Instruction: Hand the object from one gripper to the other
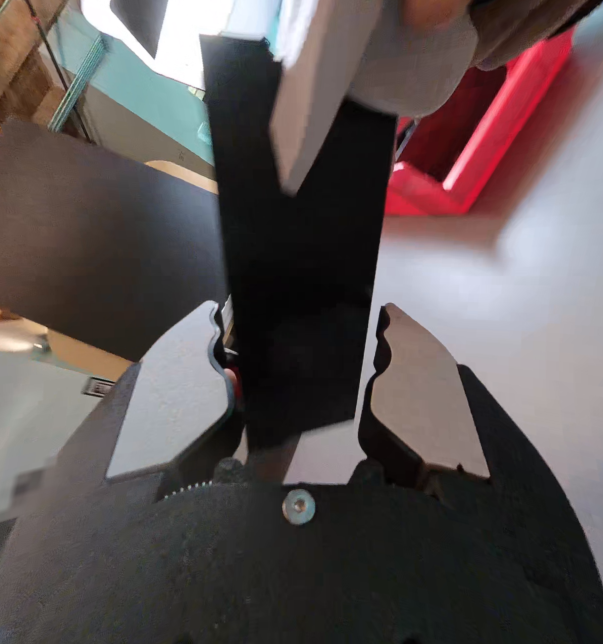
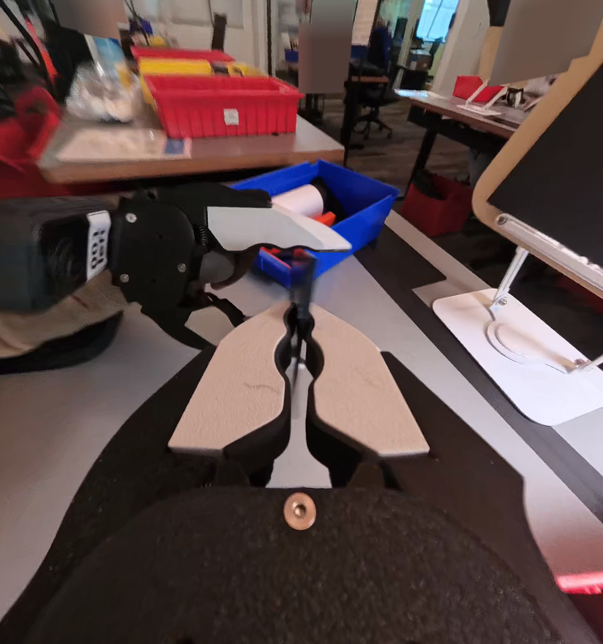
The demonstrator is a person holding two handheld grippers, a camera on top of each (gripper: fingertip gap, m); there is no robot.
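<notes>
Grey table (image 2: 49,435), wooden desk (image 2: 223,156) behind, office chair (image 2: 373,104) beyond.

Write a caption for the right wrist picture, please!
Right gripper pinches a thin black object while the left gripper reaches in above it.

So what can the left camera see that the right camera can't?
Only the left view shows the black object's broad flat face and a red bin on the floor. Only the right view shows a blue bin, a red crate and a white stand. Both show the object, the left claw and the right claw.
</notes>
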